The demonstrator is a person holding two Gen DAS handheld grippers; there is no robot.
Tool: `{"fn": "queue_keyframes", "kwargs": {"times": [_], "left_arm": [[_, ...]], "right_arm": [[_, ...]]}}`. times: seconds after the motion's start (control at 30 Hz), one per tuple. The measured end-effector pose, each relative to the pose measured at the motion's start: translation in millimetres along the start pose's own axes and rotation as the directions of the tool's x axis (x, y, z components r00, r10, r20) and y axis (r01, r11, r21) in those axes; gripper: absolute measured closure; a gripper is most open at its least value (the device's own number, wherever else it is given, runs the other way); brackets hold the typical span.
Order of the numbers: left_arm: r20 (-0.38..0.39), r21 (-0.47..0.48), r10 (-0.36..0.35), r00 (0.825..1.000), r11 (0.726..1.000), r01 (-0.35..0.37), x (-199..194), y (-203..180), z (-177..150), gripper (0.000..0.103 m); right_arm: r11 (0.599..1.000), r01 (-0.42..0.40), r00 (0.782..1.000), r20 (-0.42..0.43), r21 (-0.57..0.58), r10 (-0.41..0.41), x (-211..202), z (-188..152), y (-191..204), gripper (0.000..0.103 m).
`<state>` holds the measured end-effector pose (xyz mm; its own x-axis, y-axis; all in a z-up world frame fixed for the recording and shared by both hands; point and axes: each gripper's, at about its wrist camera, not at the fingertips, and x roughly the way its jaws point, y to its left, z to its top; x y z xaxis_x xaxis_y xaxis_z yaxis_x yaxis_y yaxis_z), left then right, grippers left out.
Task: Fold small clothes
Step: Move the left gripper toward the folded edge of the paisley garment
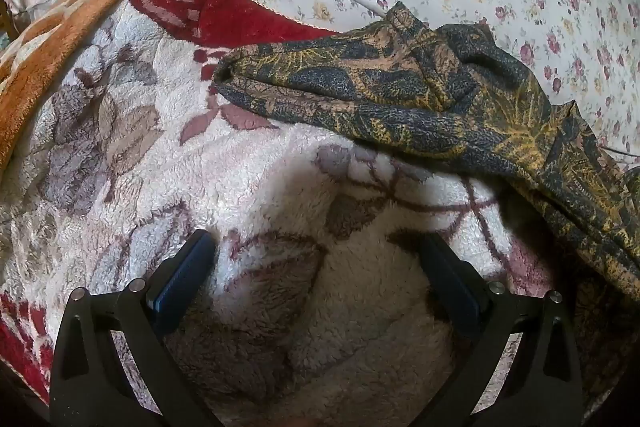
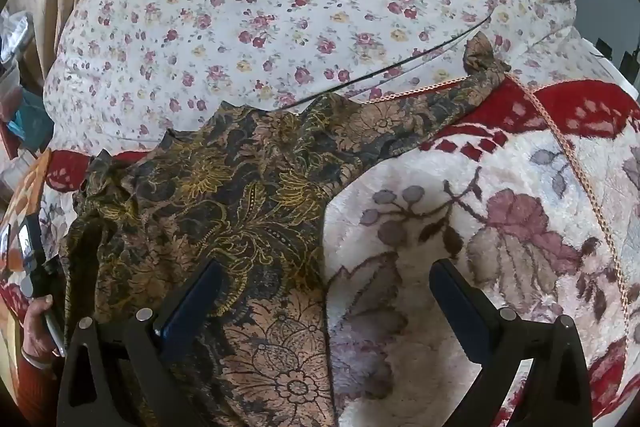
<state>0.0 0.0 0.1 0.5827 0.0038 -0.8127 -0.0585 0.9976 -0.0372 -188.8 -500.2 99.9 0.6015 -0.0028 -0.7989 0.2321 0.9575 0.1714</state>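
Both tools pitched down over the bed. My left tool (image 1: 316,247) is released, jaws spread wide, nothing between them but the fleece blanket (image 1: 160,155). The patterned garment (image 1: 420,99) lies ahead of it and off to its right, one sleeve reaching leftward. My right tool (image 2: 324,279) is also released; the same garment (image 2: 224,195) lies spread under and ahead of its left finger (image 2: 192,303), the right finger over bare blanket (image 2: 500,227). Flowered sheet (image 2: 280,7) beyond. A hand (image 2: 40,327) shows at far left.
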Motion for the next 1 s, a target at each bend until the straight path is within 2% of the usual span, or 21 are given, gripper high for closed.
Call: {"fn": "queue_keyframes", "kwargs": {"times": [0.47, 0.7, 0.83, 1.0], "left_arm": [[0.001, 0.012, 0.013, 1.0, 1.0, -0.013, -2.4, -1.2, -3.2, 0.0], [-0.016, 0.025, 0.034, 0.999, 0.999, -0.033, -17.7, -2.9, -6.6, 0.001], [0.026, 0.063, 0.054, 0.998, 0.997, -0.055, -38.0, -8.5, -11.1, 0.001], [0.077, 0.079, 0.033, 0.996, 0.996, -0.039, -67.5, -13.0, -12.4, 0.001]], "right_arm": [[0.999, 0.016, 1.0, 0.004, -0.049, -0.016, 3.0, 1.0, 13.9, 0.0], [0.997, 0.009, 1.0, 0.019, -0.078, -0.008, -1.0, 2.3, 27.8, 0.0], [0.995, 0.01, 0.999, 0.04, -0.101, -0.005, -5.4, 1.7, 37.9, 0.0], [0.992, -0.015, 0.999, 0.044, -0.121, 0.021, -6.6, -0.3, 53.7, 0.0]]}}
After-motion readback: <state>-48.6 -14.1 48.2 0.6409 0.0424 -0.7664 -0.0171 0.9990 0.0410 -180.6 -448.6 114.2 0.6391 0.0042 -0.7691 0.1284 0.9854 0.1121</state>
